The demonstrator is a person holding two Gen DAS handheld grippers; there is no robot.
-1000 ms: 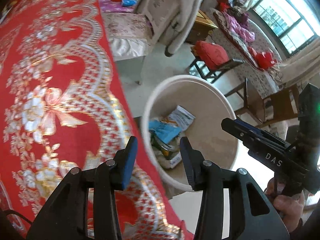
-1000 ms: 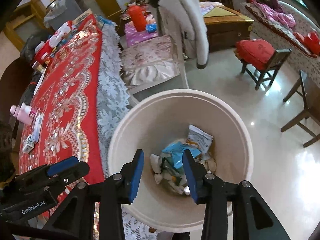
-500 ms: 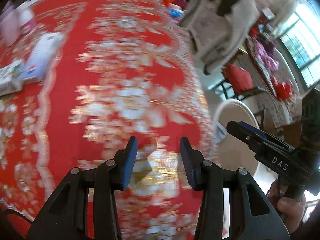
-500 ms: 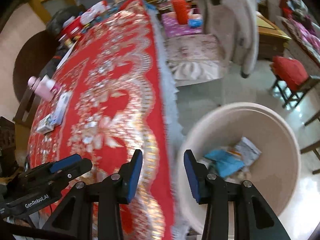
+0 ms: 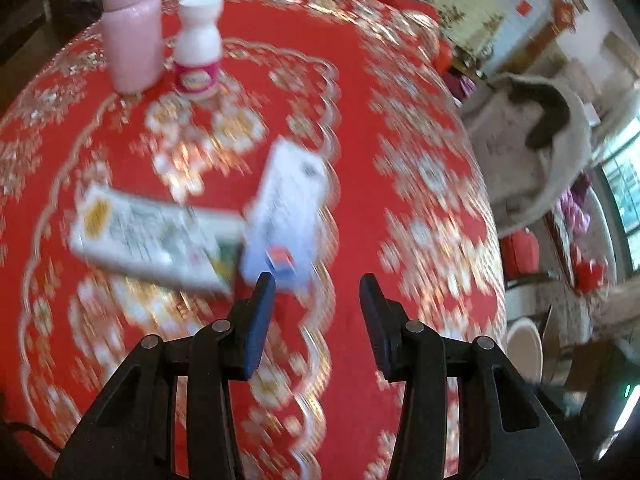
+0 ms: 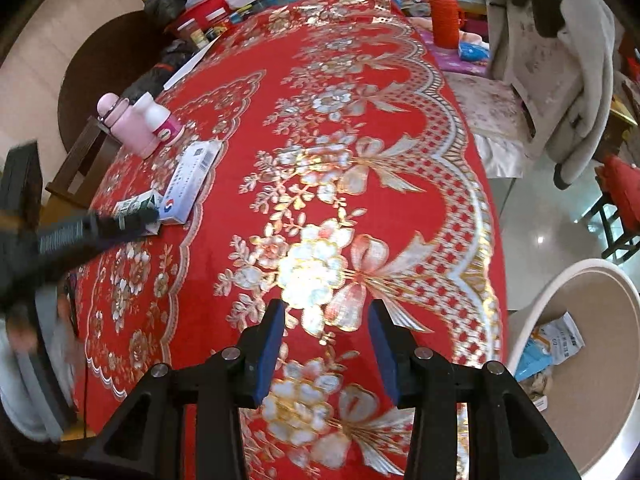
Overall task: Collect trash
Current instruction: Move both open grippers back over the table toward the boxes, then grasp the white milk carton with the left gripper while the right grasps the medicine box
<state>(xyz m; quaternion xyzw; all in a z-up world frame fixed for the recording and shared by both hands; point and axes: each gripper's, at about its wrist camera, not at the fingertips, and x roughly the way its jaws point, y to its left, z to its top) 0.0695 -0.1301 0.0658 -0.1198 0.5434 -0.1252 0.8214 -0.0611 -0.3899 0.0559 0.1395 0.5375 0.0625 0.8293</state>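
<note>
hovering over the red tablecloth (image 5: 360, 128), your left gripper (image 5: 316, 294) is spread apart with nothing in it. just ahead of its left finger lie a white-blue box (image 5: 286, 210) and a green-white carton (image 5: 152, 240), touching; print too blurred to read. farther ahead stand a pink bottle (image 5: 132, 36) and white bottle (image 5: 199, 46). your right gripper (image 6: 326, 324) is likewise released, trash bin (image 6: 592, 376) to its right.
</note>
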